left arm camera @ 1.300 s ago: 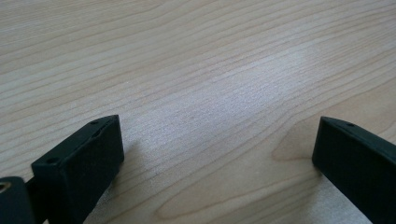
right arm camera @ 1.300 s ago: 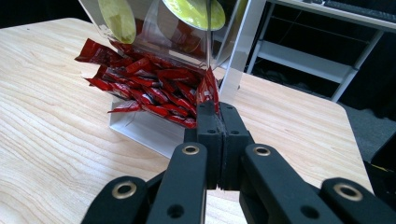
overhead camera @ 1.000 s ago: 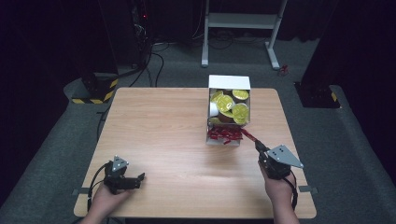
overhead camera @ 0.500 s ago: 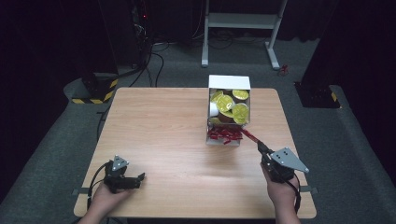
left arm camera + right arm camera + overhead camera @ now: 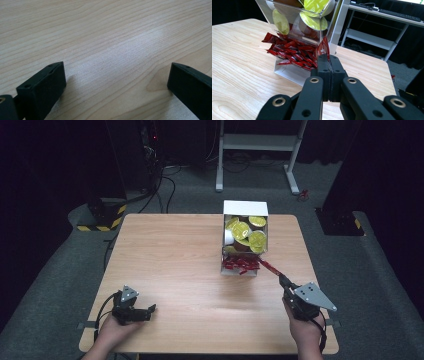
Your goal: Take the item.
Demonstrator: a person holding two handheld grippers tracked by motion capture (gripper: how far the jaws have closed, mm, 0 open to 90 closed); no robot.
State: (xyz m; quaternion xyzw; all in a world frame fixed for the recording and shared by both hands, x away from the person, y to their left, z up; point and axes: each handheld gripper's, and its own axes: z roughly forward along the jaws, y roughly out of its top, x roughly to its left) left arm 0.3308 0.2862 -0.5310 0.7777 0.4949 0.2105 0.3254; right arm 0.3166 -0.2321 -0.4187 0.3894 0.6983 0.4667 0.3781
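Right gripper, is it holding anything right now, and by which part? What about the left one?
The right gripper is shut on a red packet, pinching its near end. The left gripper is open over the table, holding nothing.

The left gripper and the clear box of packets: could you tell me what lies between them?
Only bare wooden table lies between the left gripper and the clear box, as the high view shows.

1. The red packet (image 5: pixel 323 49) in the right gripper (image 5: pixel 328 61) is mostly buried between the closed jaws, so just its far end pokes out.
2. The clear dispenser (image 5: pixel 337 22) gets chopped off by the top edge in the right gripper view.
3. Print on the gold-lidded pods (image 5: pixel 248 232) is way too small to read.
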